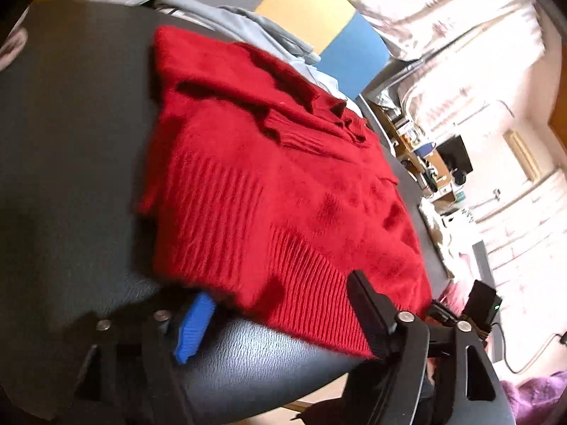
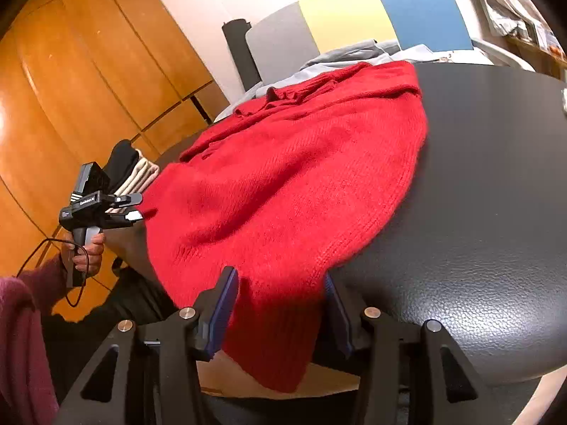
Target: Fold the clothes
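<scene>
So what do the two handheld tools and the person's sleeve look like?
Both are black, angular frames with round silver bolts. The right tool has blue finger pads. The left tool has a pistol grip, a boxy black top with small white lettering, and a thin black cable. The sleeve is fuzzy maroon knit.

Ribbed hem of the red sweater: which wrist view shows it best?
The left wrist view. There the ribbed hem of the red sweater lies spread on the dark table, its ribs clearly readable. The right wrist view shows only a ribbed end hanging over the table edge between the right gripper fingers, partly shadowed.
</scene>
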Demonstrator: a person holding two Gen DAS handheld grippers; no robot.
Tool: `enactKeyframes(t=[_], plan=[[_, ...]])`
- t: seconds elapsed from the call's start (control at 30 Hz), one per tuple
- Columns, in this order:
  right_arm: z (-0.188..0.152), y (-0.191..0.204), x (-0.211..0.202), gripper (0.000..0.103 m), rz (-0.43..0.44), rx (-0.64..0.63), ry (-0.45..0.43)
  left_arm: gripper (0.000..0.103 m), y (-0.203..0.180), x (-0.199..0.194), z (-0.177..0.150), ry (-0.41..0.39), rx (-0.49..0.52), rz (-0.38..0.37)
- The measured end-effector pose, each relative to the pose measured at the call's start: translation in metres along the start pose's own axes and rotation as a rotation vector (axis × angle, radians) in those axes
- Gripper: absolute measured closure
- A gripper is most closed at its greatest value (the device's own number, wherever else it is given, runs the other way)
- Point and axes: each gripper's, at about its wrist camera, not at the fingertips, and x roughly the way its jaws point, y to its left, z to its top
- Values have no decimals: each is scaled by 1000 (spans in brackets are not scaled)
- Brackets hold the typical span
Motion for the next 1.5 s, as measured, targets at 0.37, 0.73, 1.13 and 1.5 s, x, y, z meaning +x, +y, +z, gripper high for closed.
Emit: enactKeyframes(t=[0.37, 0.73, 1.13, 1.5], plan=[[2, -31, 11, 94, 104, 236, 44, 21, 45, -2, 40, -42, -167, 27], [-23, -60, 5, 94, 593, 591, -26, 97, 31, -52, -5, -212, -183, 25], [-5, -51, -4, 94, 785, 664, -90, 97, -3, -110, -73, -294, -160, -79], [143, -131, 62, 95, 600, 900, -288, 96, 8, -38, 138, -282, -90, -106]])
